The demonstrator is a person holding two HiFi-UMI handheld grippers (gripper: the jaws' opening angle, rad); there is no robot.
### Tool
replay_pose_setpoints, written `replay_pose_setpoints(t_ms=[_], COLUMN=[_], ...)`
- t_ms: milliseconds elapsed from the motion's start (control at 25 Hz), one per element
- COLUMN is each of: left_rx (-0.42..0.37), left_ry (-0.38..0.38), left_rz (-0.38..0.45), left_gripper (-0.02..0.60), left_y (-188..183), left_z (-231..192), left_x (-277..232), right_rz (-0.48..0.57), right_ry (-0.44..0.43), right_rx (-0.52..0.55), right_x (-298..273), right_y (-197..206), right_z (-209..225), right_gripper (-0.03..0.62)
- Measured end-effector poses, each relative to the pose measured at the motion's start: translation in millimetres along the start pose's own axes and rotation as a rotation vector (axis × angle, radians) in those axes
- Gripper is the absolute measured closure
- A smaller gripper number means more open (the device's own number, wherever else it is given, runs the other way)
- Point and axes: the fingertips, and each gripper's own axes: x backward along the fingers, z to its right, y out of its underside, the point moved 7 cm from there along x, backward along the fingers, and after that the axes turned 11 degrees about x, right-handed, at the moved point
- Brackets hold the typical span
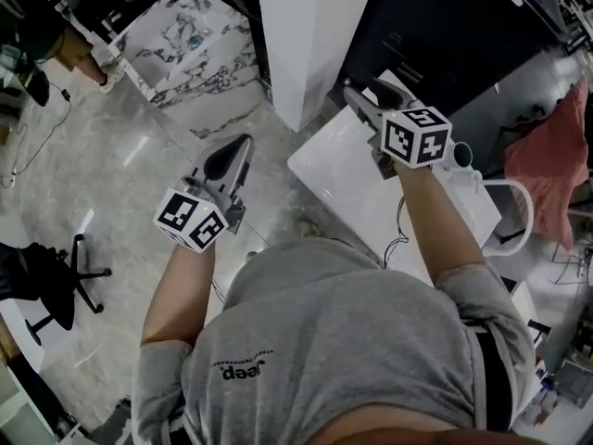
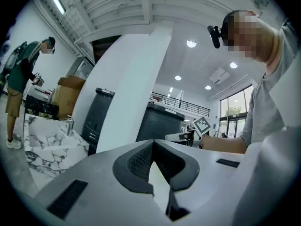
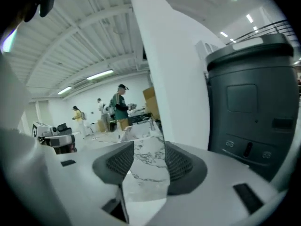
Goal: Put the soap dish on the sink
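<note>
marble sink [image 1: 190,49] | office chair [image 1: 51,284]: head view only | right claw [image 3: 149,154] apart

The sink [image 1: 199,82] is a chunky white marble block with dark grey veins all over. It stands on the pale glossy floor [image 1: 120,156], up in the top left of the head view, turned at an angle. There's a rectangular basin [image 1: 185,40] sunk into the top, with a small teal bit in the middle, too small to tell what it is. From the left gripper view a chrome tap [image 2: 70,125] stands upright on the top.
</note>
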Motion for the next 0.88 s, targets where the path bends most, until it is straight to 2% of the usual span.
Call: replay_pose_setpoints(t_ms=[240, 480, 560, 720, 880], left_rx=[-0.003, -0.001, -0.012, 0.020, 0.014], left_ry=[-0.146, -0.306, -0.366, -0.466, -0.539], left_rz=[0.107, 0.192, 0.203, 0.259, 0.290], left_gripper=[0.568, 0.568, 0.568, 0.568, 0.568], left_y=[-29, -32, -25, -16, -7], left_z=[2, 12, 14, 16, 24], left_x=[96, 190, 217, 270, 307], right_rz=[0.109, 0.163, 0.169, 0.167, 0.150], right_ry=[-0.299, -0.613, -0.692, -0.810, -0.919], right_rx=[0.129, 0.197, 0.206, 0.219, 0.247], right_x=[-25, -52, -60, -73, -75], right_y=[-52, -63, -60, -54, -44], right_z=[-111, -218, -246, -295, -334], right_gripper=[0.393, 0.455, 0.484, 0.542, 0.542])
